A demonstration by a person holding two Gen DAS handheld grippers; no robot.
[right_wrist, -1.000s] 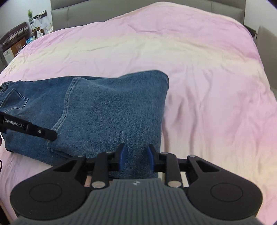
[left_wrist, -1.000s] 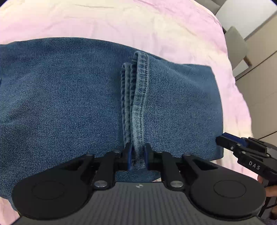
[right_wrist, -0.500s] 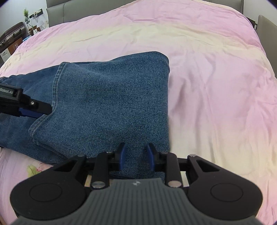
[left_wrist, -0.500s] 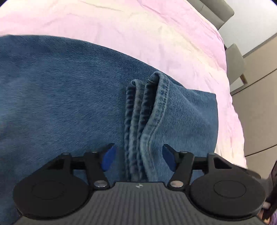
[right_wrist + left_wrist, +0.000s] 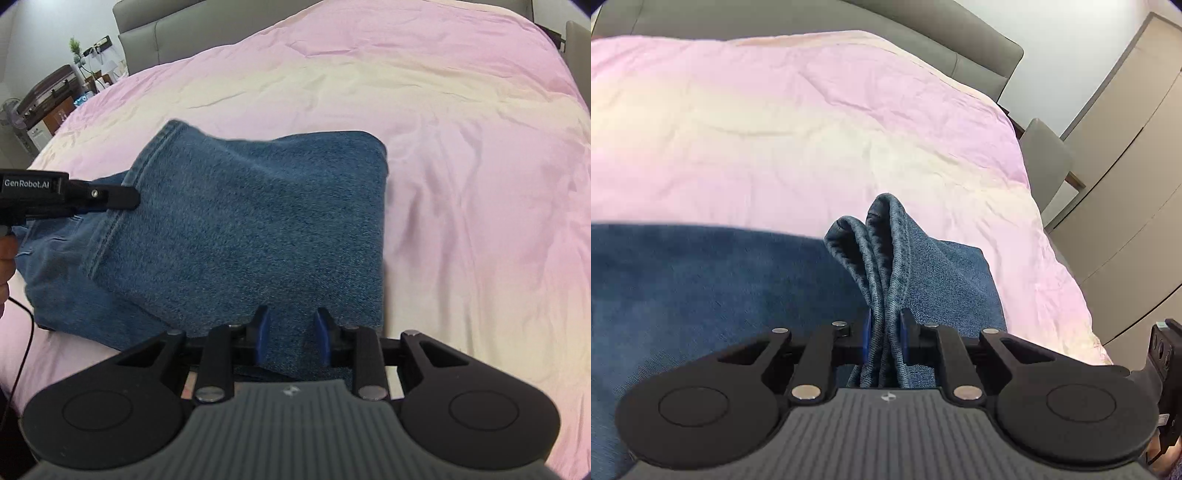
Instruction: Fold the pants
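Here the jeans (image 5: pixel 236 236) are laid on the pink bed cover (image 5: pixel 461 166), already doubled over on themselves, and a further fold appears to be in hand.

On the left, the bunched hem edge (image 5: pixel 882 258) is pinched between the left tongs (image 5: pixel 884 341), whose blue pads are drawn narrow on the thick layers; the cloth is raised clear of the denim beneath. In the right wrist view the same tongs (image 5: pixel 107 197) are seen clamped on the stitched edge at the far left of the pile.

Toward the right, the near edge of the jeans is held between the right tongs (image 5: pixel 291 338), set at a moderate gap with denim filling the space between the pads; whether it is firmly squeezed cannot be told.

The next move probably calls for both gripped edges to be carried together across the pile, kept level so the layers do not slip apart, then lowered flat.

No containers are seen near the jeans.
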